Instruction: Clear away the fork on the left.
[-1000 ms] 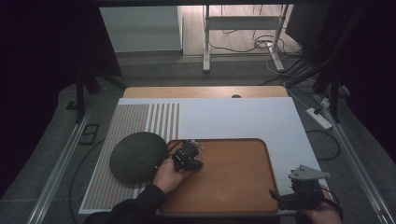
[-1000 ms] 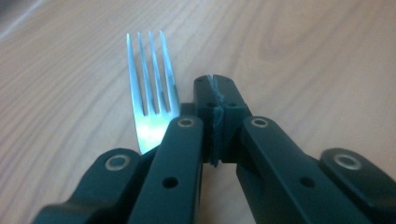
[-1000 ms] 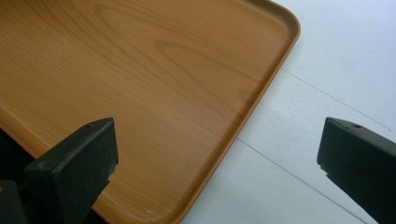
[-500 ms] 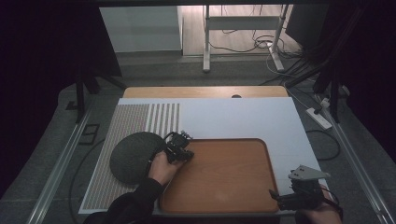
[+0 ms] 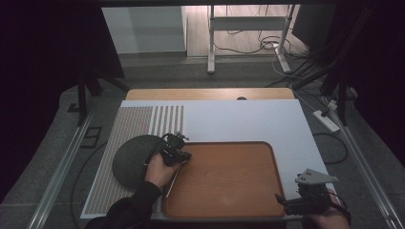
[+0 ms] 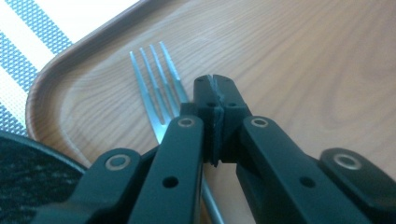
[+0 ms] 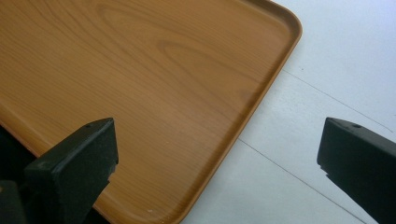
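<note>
One fork [image 6: 159, 88] lies flat in the wooden tray's [image 5: 267, 191] near-left corner beside the dark plate [image 5: 131, 157], left claw [image 6: 215, 100] clenched empty just above it, right claw [image 7: 219, 154] released and idle over the tray's far corner, so placement looks done.

Overhead view plus two close tool views, tray [image 5: 229, 181] shared

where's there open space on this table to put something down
Most of the brown wooden tray is bare, right of the silver fork. The white mat beyond it is bare too. Crowded: the tray's left edge, with the left gripper and dark round plate.
</note>
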### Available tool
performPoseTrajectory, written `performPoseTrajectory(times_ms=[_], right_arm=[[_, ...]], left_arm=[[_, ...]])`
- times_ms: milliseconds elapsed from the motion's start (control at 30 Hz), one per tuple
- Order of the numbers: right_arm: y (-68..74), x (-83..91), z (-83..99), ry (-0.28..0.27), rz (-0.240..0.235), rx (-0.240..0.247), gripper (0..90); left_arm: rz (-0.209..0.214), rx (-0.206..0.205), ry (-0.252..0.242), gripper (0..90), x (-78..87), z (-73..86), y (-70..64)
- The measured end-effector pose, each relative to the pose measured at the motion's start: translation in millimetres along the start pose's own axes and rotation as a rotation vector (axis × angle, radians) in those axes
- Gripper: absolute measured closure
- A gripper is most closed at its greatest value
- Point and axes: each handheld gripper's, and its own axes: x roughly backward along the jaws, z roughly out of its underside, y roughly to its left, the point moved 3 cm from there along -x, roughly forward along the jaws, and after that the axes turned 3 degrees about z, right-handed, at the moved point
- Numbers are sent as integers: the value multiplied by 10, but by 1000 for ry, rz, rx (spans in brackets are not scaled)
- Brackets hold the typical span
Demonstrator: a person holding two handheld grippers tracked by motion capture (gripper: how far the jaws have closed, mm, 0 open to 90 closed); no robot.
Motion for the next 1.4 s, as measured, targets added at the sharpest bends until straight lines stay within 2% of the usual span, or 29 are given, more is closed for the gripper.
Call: performPoseTrajectory(times_ms=[300, 333, 367, 467, 633, 767, 800, 867, 1000, 1067, 1100, 1133, 1167, 1233, 1267, 1400], right_arm=[[1, 1, 0, -1, 0, 2, 0], [3, 0, -1, 0, 1, 3, 0], [3, 0, -1, 0, 1, 3, 0], [2, -2, -2, 2, 0, 3, 0], [6, -3, -4, 4, 4, 9, 0], [4, -4, -4, 2, 1, 5, 0], [3, -3, -4, 1, 0, 4, 0], [4, -5, -3, 2, 0, 6, 0], [6, -6, -4, 5, 2, 10, 0], [7, -8, -5, 5, 1, 10, 0], [7, -11, -6, 8, 2, 9, 0], [7, -11, -6, 8, 2, 9, 0], [8, -16, -6, 11, 1, 10, 0], [9, -16, -6, 12, 2, 10, 0], [9, -15, -6, 11, 3, 11, 0], [5, -13, -5, 11, 5, 9, 0]], left_arm=[[-33, 12, 29, 885, 263, 262, -52], [-46, 19, 42, 885, 309, 352, -54], [-46, 19, 42, 885, 309, 352, -54], [-60, 25, 90, 885, 314, 535, -62], [-62, 25, 137, 885, 277, 675, -122], [-43, 25, 146, 885, 264, 737, -175], [-25, 20, 156, 885, 264, 756, -227], [-30, 6, 147, 885, 267, 746, -260], [-46, -3, 109, 885, 284, 664, -240], [-54, -5, 80, 885, 275, 579, -205], [-44, -16, 60, 884, 236, 464, -185], [-44, -16, 60, 885, 236, 464, -185], [-54, -33, 43, 884, 168, 338, -177], [-53, -35, 44, 884, 121, 278, -170], [-69, -51, 39, 884, 26, 168, -154], [-97, -56, 43, 884, -101, 65, -105]])
